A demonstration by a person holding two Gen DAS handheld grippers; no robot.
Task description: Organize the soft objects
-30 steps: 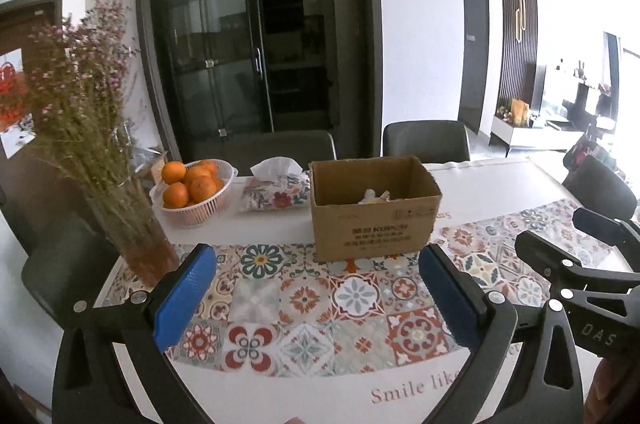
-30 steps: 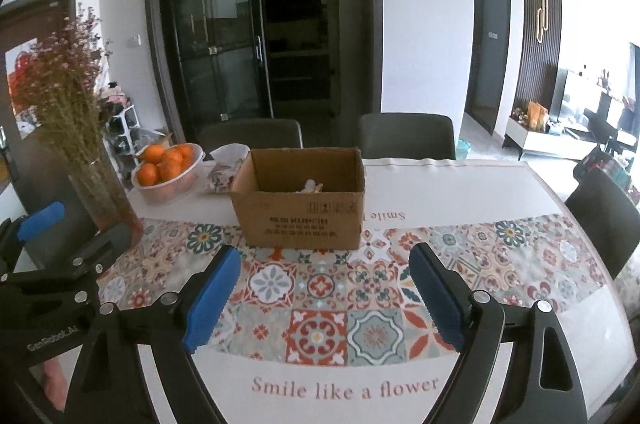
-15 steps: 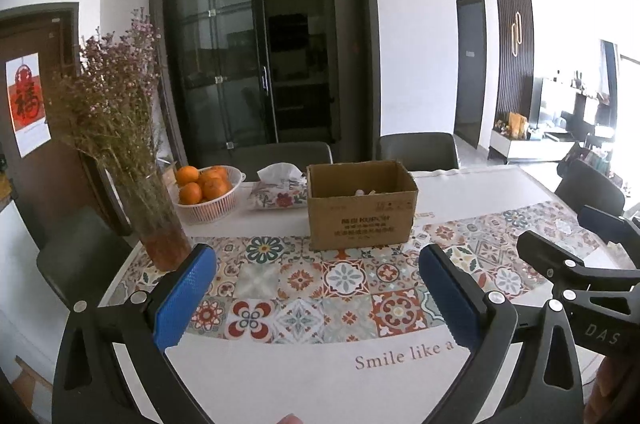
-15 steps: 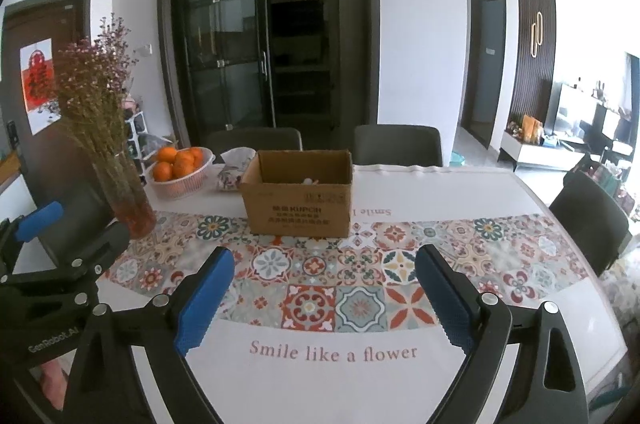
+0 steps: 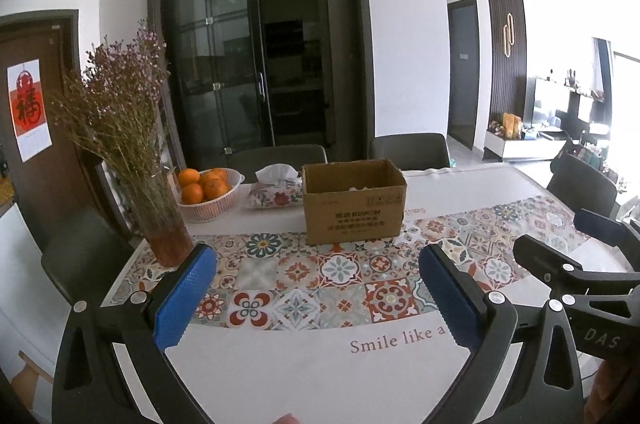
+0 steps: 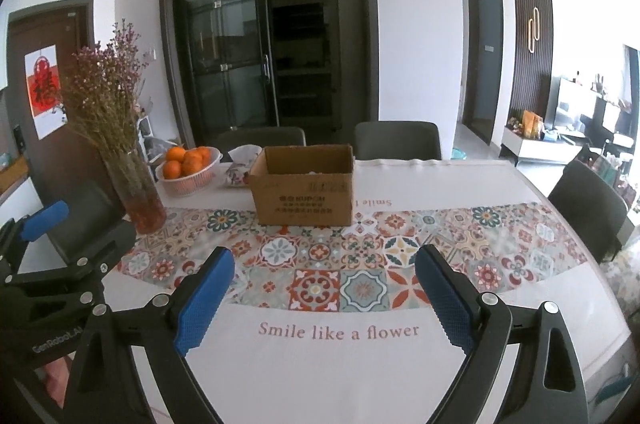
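Sitting well beyond both gaping jaws: cardboard box (image 5: 353, 202).

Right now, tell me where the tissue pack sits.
In the left wrist view the floral tissue pack lies at the table's far side, between the basket of oranges on its left and the cardboard box on its right.

Bare surface (image 6: 332, 364) lies between my tools and the cardboard box (image 6: 306, 192). Vase (image 6: 138, 188), orange basket (image 6: 188, 170) and tissue pack (image 5: 276, 190) crowd its left.
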